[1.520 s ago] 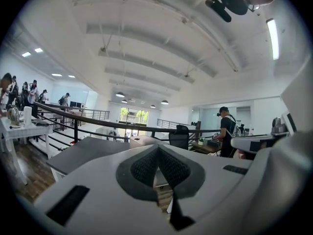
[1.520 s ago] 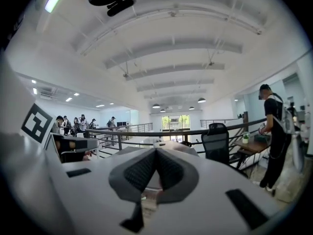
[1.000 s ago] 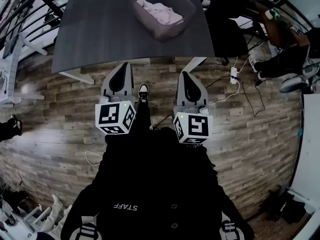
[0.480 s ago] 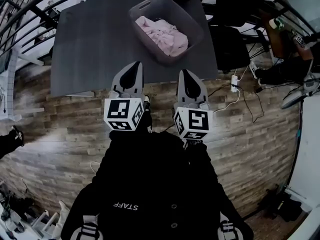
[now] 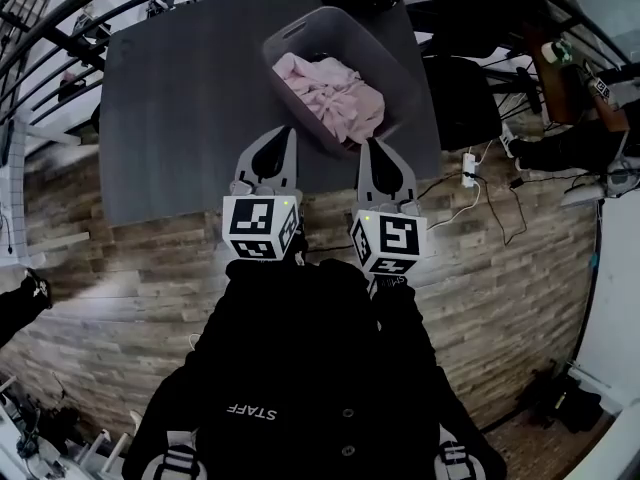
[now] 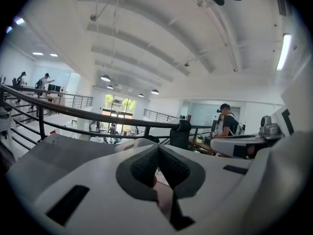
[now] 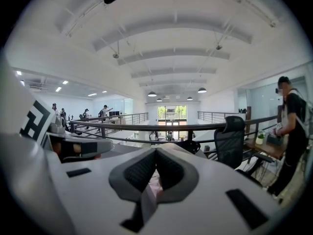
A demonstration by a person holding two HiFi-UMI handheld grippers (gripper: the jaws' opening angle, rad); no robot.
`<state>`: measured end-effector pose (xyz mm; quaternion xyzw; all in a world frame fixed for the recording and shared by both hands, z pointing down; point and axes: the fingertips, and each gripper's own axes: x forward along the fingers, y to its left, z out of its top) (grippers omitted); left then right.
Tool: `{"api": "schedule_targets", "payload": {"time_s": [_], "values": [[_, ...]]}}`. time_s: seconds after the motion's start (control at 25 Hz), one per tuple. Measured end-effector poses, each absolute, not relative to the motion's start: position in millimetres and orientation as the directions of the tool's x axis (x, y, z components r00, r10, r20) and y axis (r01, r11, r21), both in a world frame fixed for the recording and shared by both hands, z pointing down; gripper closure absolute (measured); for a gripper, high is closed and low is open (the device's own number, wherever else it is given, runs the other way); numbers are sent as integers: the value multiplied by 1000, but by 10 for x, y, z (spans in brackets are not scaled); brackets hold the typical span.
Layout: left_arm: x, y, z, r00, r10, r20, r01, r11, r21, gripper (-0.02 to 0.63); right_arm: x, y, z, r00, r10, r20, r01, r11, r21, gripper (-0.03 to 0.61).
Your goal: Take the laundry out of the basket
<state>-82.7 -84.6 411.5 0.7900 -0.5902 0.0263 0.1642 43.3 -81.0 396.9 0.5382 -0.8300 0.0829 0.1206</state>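
Note:
A grey plastic basket [image 5: 383, 44] stands at the near right part of a dark grey table [image 5: 180, 118], with crumpled pale pink laundry [image 5: 335, 93] inside it. My left gripper [image 5: 283, 132] is over the table's near edge, its tip just left of the basket's near corner. My right gripper [image 5: 372, 144] points at the basket's near wall, close beneath it. On both, the jaws stand together with nothing between them. The left gripper [image 6: 158, 148] and the right gripper [image 7: 156, 151] each show dark pads meeting at the tip in their own views.
Black office chairs [image 5: 463, 93] stand right of and behind the table. A power strip with cables [image 5: 467, 152] lies on the wooden floor at the right. A railing [image 7: 195, 127] runs behind the table. A person [image 7: 292, 131] stands at a desk to the right.
Both grippers have moved forward from over the wooden floor to the table's near edge. The basket and table now lie closer and lower in the head view.

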Motion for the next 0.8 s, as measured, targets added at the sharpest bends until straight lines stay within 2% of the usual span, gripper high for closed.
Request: {"api": "schedule_targets", "payload": {"time_s": [0.4, 0.8], "values": [[-859, -1264, 4383, 311, -904, 293, -936, -239, 258, 614, 399, -1238, 4230, -373, -852, 368, -916, 400, -3, 563], [-752, -1567, 4795, 276, -863, 423, -938, -146, 314, 614, 338, -1696, 4580, -469, -755, 457, -865, 499, -64, 563]]}}
